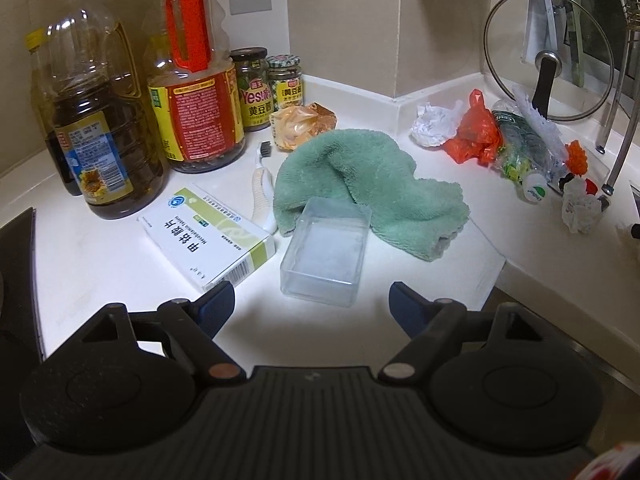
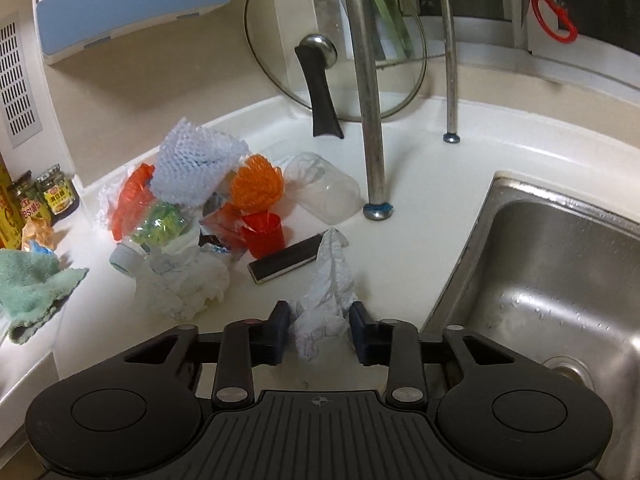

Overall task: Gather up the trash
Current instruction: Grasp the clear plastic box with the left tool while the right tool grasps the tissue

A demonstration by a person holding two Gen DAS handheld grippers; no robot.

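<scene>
- Right gripper [image 2: 319,334]: jaws drawn in on a crumpled white tissue wad [image 2: 326,304] on the white countertop [image 2: 420,200], just beside the rim of the stainless steel sink [image 2: 560,280]. Pads look to be touching the paper at its lower end; can't confirm a firm pinch.
- Tissue is light, soft and compressible, no slip risk. It tears if snagged, so I'd grip the bulky lower clump, not the thin twisted tail.
- Left gripper [image 1: 311,300]: jaws wide apart, nothing between them, hovering just short of a clear rectangular plastic box [image 1: 325,252].
- Box is stiff, light and smooth-walled, likely slippery. Take it across the short walls, or pinch one wall at the rim.
- Counter is glossy, hard and flat, so things will slide if nudged.
- Rest of the trash heap [image 2: 192,208] (foam net, orange plastic, red cup) lies well back by the wall; a green terry cloth [image 1: 368,184] touches the box's far end.
- Tight corner: a rack leg [image 2: 370,120] and a leaning glass lid [image 2: 280,40] stand behind the heap.
</scene>
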